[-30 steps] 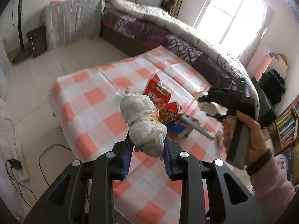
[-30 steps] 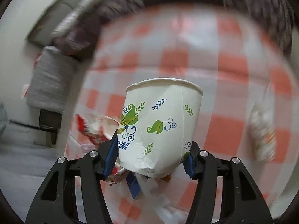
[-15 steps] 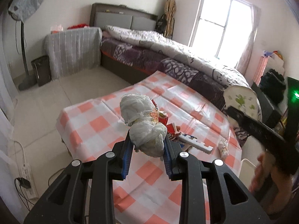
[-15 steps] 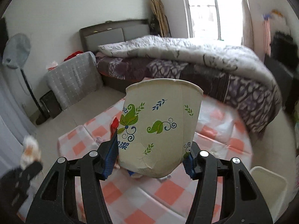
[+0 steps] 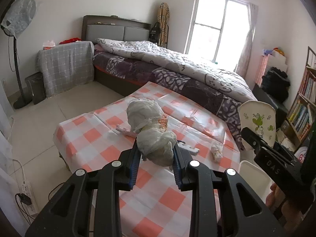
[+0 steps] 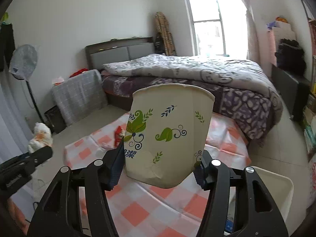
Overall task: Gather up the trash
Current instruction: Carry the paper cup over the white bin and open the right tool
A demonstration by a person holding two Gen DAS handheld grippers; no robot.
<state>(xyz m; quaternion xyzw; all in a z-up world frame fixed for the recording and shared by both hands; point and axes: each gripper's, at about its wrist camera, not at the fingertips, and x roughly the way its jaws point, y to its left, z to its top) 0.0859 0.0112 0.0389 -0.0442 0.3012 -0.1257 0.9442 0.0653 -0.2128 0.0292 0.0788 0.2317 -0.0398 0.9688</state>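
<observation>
Right gripper (image 6: 160, 169): clamped about halfway on dented cream paper cup with green leaf print (image 6: 167, 134), above checked orange-and-white tablecloth (image 6: 136, 213), white plastic bin (image 6: 276, 193) near right. Left gripper (image 5: 156, 159): pinched narrowly on crumpled white tissue wad (image 5: 152, 130). Cup base and wad underside hidden.

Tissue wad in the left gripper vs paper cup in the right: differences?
The tissue wad is crumpled, shapeless, white with an orange stain; the paper cup is rigid, cream, printed with green leaves, dented near its base. The wad is smaller than the cup. Both are clamped between fingers, off the table.
</observation>
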